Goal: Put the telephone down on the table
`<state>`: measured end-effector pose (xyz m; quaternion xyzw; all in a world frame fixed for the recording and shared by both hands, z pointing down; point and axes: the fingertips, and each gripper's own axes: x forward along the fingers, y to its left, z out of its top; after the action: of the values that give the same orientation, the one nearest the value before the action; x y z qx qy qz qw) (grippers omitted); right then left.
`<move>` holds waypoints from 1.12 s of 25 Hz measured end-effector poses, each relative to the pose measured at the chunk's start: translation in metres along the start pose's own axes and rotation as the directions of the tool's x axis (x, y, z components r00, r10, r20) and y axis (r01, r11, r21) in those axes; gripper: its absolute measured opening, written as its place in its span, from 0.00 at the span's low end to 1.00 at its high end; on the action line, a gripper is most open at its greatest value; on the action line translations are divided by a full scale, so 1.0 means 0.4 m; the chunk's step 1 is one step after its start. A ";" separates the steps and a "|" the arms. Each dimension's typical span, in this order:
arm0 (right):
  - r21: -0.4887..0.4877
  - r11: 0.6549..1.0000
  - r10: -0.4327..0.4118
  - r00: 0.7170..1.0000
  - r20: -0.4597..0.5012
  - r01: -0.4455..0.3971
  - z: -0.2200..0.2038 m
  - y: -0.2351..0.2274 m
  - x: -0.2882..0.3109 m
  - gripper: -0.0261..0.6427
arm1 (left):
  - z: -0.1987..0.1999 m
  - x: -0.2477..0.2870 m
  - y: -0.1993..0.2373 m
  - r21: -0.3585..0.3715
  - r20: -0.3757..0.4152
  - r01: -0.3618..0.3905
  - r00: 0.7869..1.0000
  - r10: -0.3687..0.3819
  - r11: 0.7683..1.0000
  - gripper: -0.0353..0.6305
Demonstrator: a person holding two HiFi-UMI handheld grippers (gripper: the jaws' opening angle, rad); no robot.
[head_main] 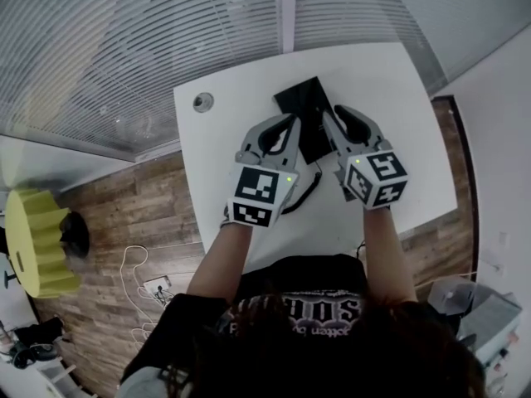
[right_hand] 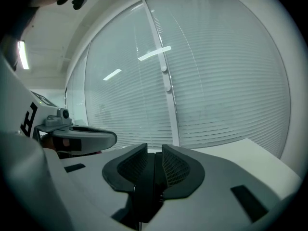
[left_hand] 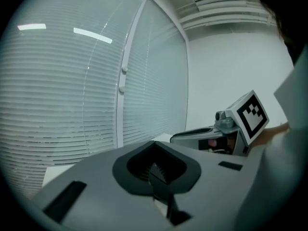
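Note:
The black telephone (head_main: 304,106) lies flat on the white table (head_main: 241,106), near its far middle. Its dark cord (head_main: 308,191) curls toward me between my arms. My left gripper (head_main: 294,123) is over the phone's left edge and my right gripper (head_main: 325,116) is over its right side. In the left gripper view the left gripper (left_hand: 155,170) is shut with nothing between its pads. In the right gripper view the right gripper (right_hand: 155,165) also stands shut and empty. Both gripper views face the window blinds, so the phone is hidden in them.
A round cable grommet (head_main: 203,102) sits in the table's left far corner. Window blinds (head_main: 166,40) run behind the table. A yellow seat (head_main: 37,239) and loose cables (head_main: 145,284) are on the wooden floor at the left. A white wall (head_main: 498,139) stands at the right.

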<state>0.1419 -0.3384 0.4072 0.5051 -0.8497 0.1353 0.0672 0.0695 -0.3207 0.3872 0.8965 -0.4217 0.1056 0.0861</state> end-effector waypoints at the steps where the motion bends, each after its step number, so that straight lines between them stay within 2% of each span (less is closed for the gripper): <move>1: -0.001 1.000 -0.005 1.000 0.008 0.005 0.005 0.003 -0.007 0.20 | 0.008 -0.009 -0.003 0.009 0.011 -0.007 1.000 0.007 1.000 0.06; 9: -0.037 0.999 -0.033 0.996 0.083 0.036 0.059 0.044 -0.066 0.14 | 0.058 -0.065 -0.006 0.026 0.070 -0.077 0.995 0.075 0.997 0.06; 17: -0.084 0.994 -0.064 0.989 0.133 0.076 0.093 0.084 -0.116 0.09 | 0.079 -0.105 -0.014 0.032 0.098 -0.096 0.991 0.093 0.995 0.06; 22: -0.110 0.988 -0.092 0.982 0.163 0.111 0.117 0.095 -0.140 0.08 | 0.074 -0.113 -0.015 -0.003 0.096 -0.084 0.992 0.084 0.996 0.06; 28: -0.112 0.985 -0.113 0.978 0.175 0.133 0.138 0.103 -0.160 0.08 | 0.088 -0.126 -0.001 0.038 0.114 -0.138 0.985 0.133 0.990 0.06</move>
<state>0.1377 -0.2824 0.3320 0.5613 -0.8261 0.0353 0.0347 0.0427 -0.2919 0.3401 0.8719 -0.4833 0.0709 0.0344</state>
